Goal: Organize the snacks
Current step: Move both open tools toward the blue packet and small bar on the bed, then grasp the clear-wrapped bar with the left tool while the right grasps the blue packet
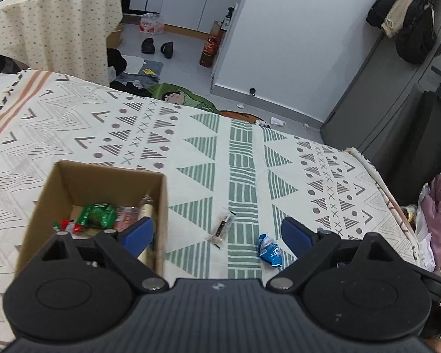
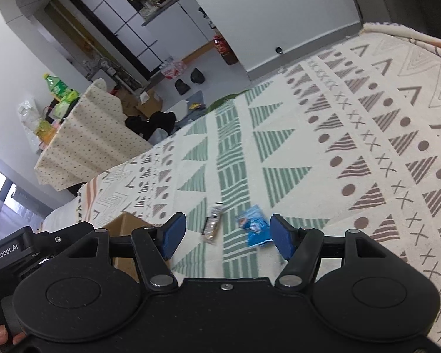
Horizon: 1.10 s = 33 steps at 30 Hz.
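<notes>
Box (image 1: 105,194): cardboard, open-topped, stood at the near left of the patterned blanket (image 1: 250,153); green, red and clear wrappers are seen inside.
Left gripper (image 1: 217,235): spread wide, nothing held; its left finger is seen over the box's right wall.
Snack stick (image 1: 222,227): clear wrapper, laid on the blanket right of the box and apart from it; long axis runs near to far, slightly tilted.
Blue packet (image 1: 270,248): small, crumpled, laid right of the stick, just left of the left gripper's right finger.
Right gripper (image 2: 228,235): spread wide, nothing held; view is motion-blurred.
Key relation: both loose snacks are framed between the right gripper's fingers, the blue packet (image 2: 255,226) close by the right finger, the stick (image 2: 213,226) toward the left.
Judgement: either gripper is judged within reach; the right is better centred.
</notes>
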Tool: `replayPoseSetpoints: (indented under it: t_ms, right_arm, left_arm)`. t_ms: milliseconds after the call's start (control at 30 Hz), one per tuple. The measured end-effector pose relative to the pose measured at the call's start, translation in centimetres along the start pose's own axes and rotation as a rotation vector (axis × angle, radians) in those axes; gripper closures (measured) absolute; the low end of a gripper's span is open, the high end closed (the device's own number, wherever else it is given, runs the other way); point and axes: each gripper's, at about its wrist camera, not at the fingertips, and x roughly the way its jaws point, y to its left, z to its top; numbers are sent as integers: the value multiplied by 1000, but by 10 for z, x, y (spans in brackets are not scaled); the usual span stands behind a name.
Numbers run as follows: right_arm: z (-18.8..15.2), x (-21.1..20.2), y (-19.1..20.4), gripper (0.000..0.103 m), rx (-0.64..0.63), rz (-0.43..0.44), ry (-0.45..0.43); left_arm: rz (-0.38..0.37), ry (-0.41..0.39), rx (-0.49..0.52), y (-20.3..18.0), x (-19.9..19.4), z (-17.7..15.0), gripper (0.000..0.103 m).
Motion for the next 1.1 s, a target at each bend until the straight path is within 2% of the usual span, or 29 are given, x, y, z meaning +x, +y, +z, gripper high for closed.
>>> replayPoseSetpoints:
  t_ms: [133, 333, 400, 633, 833, 1100]
  right_arm:
    - [0, 12, -7, 41, 0, -11, 16]
    - [1, 35, -16, 43, -5, -50, 41]
    - [0, 44, -18, 44, -11, -55, 55]
    - [-3, 73, -21, 51, -44, -53, 95]
    - [-7, 95, -25, 52, -64, -52, 126]
    - [-7, 112, -26, 52, -77, -32, 98]
  left_arm:
    - [-10, 25, 23, -10, 20, 0, 18]
    - [-8, 78, 14, -20, 55, -1, 40]
    - [-8, 100, 17, -23, 67, -2, 43]
    - [37, 161, 37, -26, 109, -6, 58]
    - [50, 188, 50, -29, 134, -7, 60]
    - [78, 216, 46, -28, 162, -7, 60]
